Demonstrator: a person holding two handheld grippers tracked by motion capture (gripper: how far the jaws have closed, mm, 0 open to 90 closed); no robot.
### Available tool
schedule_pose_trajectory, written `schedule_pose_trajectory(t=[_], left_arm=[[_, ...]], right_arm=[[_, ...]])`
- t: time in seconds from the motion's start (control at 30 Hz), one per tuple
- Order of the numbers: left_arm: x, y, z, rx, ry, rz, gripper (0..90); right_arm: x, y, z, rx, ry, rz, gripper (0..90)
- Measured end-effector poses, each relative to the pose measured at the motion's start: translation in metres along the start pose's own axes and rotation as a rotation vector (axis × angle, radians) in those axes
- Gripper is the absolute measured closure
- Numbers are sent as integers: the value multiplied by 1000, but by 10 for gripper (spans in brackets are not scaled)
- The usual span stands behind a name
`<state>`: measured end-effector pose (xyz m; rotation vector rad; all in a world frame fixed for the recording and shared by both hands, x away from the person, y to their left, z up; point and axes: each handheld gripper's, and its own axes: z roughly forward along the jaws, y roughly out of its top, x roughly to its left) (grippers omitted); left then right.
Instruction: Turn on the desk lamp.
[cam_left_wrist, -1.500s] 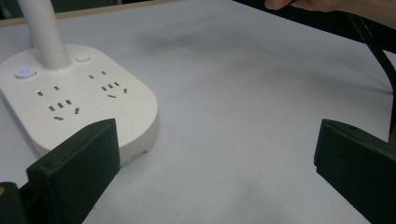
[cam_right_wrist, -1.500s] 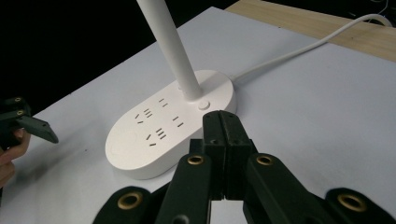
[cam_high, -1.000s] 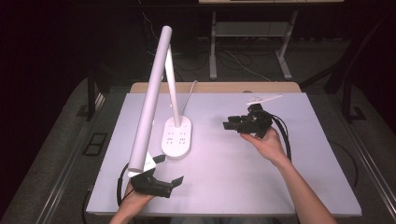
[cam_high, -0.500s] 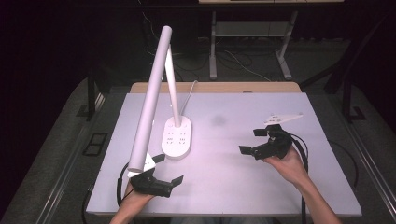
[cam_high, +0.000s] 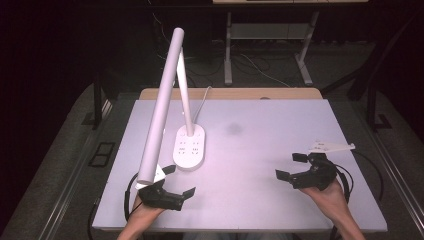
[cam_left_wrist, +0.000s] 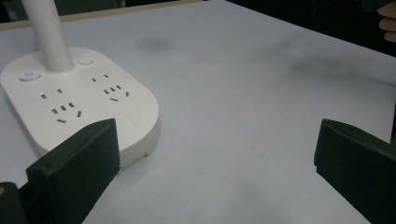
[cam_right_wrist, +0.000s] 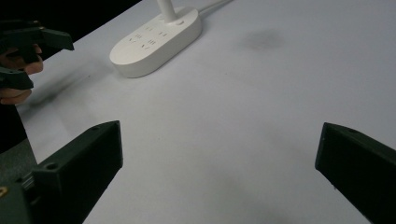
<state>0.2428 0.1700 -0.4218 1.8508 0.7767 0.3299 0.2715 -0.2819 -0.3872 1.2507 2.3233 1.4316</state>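
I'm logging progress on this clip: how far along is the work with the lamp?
Done: nothing visibly; the lamp stands upright on the table, its head unlit as far as I can tell. In hand: nothing; the left gripper and right gripper are both open and empty. Left: any handling of the lamp, whose power button is untouched.

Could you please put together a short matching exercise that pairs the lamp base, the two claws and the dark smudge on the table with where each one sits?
Things:
1. lamp base
2. left claw
3. right claw
4. dark smudge

Places:
A. near the table's right edge, open, holding nothing
B. left of centre, carrying sockets and the lamp's stem
C. mid-table, beyond both claws
D. near the front edge, just before the lamp base, open

Pairs: 1-B, 2-D, 3-A, 4-C
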Motion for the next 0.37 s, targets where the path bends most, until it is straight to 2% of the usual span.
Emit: schedule_pose_trajectory(t=[0.2,0.37], left_arm=[[1,0,-1,-5,3,-5,0],[2,0,0,-2,-1,-3,0]], right_arm=[[2,-26,-10,-31,-18,46,2],[3,-41,-13,-31,-31,57,2]])
